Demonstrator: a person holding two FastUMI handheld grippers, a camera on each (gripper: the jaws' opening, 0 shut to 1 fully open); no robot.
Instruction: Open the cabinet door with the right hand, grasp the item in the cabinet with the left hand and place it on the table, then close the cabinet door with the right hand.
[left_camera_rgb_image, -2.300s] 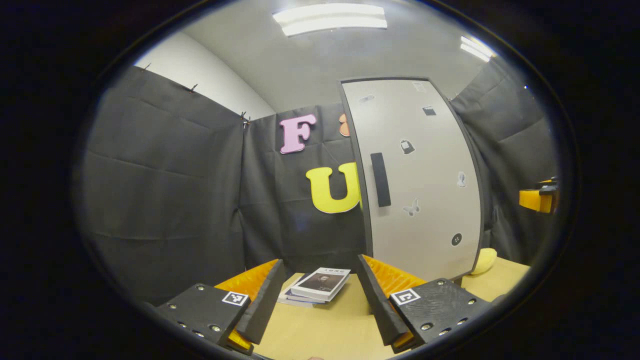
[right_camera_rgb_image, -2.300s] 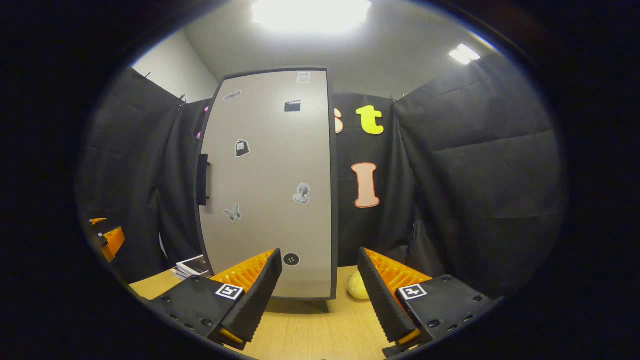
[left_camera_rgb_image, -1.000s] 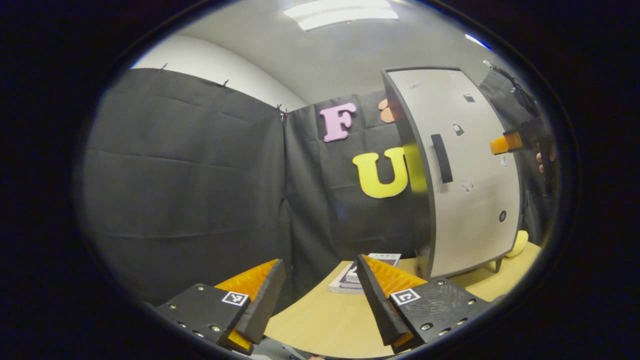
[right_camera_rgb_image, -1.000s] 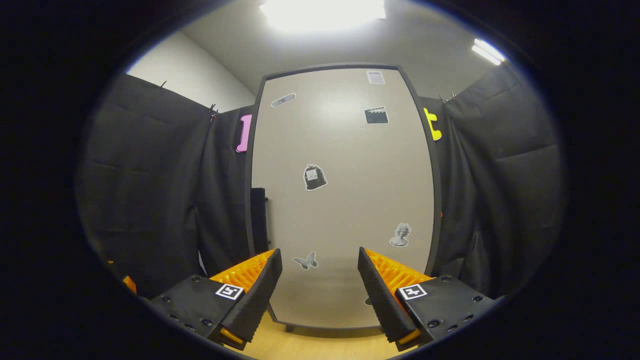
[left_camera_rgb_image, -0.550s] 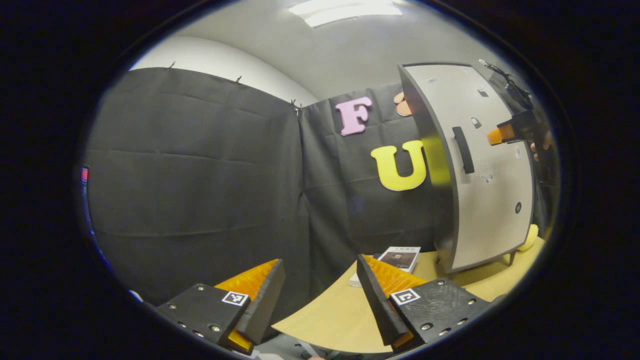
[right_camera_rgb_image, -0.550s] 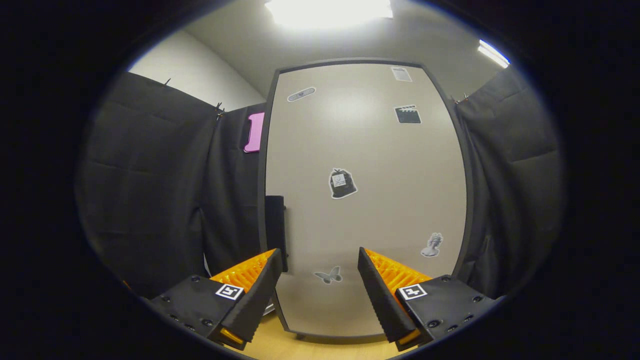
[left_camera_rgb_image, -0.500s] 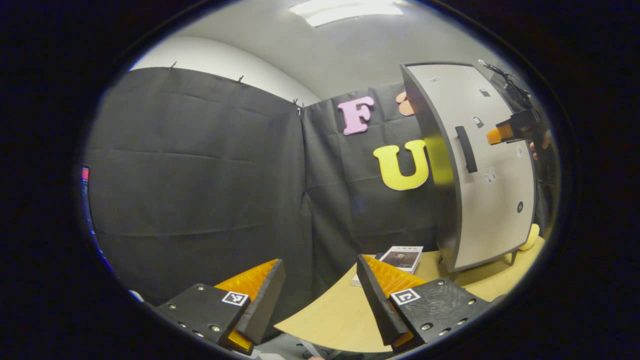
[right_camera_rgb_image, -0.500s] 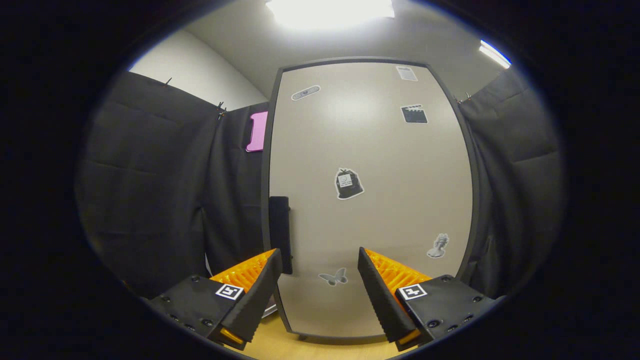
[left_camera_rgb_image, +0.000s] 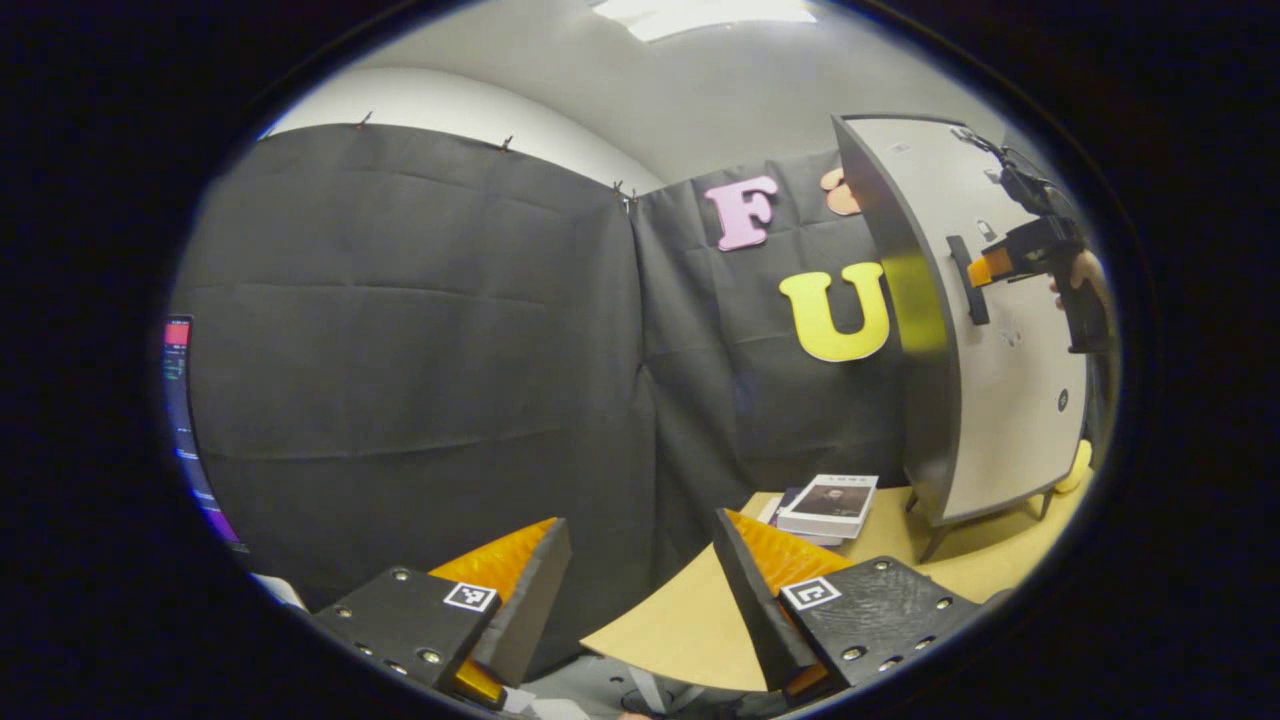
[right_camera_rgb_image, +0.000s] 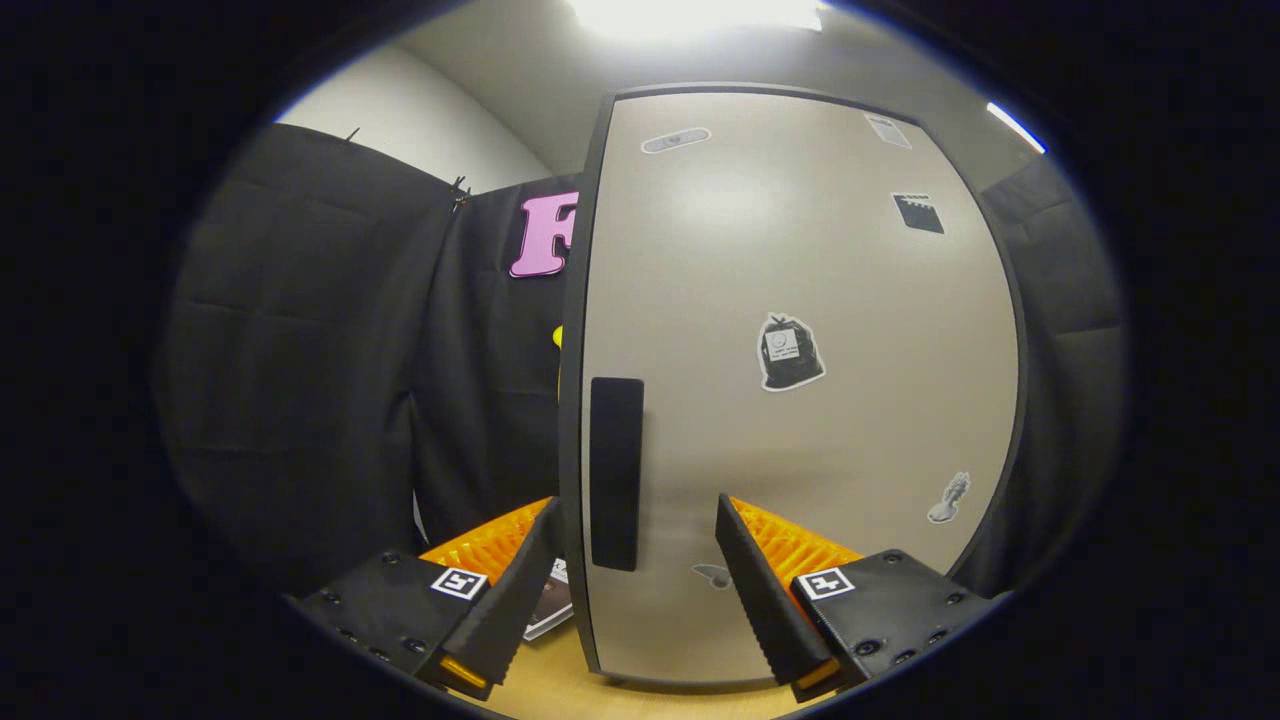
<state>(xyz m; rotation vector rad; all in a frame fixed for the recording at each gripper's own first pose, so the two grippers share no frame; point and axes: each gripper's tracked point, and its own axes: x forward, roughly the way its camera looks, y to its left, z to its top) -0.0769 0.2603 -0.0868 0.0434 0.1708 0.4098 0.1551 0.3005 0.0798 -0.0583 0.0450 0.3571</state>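
The right hand-held gripper (right_camera_rgb_image: 635, 575) has its fingers spread apart and holds nothing. Straight ahead, at about twelve o'clock and near, stands the cabinet door (right_camera_rgb_image: 800, 400), shut and pale, dotted with small stickers. Its dark handle (right_camera_rgb_image: 615, 472) is a vertical bar, long axis upright, near the door's left edge; in the right gripper view it sits between the two fingers, slightly toward eleven o'clock, not yet touched as far as can be told. The left gripper view shows this right hand-held gripper (left_camera_rgb_image: 985, 268) at two o'clock, its tip close beside the handle (left_camera_rgb_image: 968, 280), with a hand (left_camera_rgb_image: 1080, 275) behind it. The right hand is clearly the nearer one to the door. The left hand-held gripper (left_camera_rgb_image: 635, 590) also has its fingers spread and empty, low over the near edge of the bench (left_camera_rgb_image: 680, 630), well apart from the cabinet (left_camera_rgb_image: 990, 340). The item inside the cabinet is hidden behind the shut door. A stack of books (left_camera_rgb_image: 828, 500) lies on the bench at one o'clock, just beside the cabinet's left side, and a yellow soft object (left_camera_rgb_image: 1075, 470) peeks out at the cabinet's far side.
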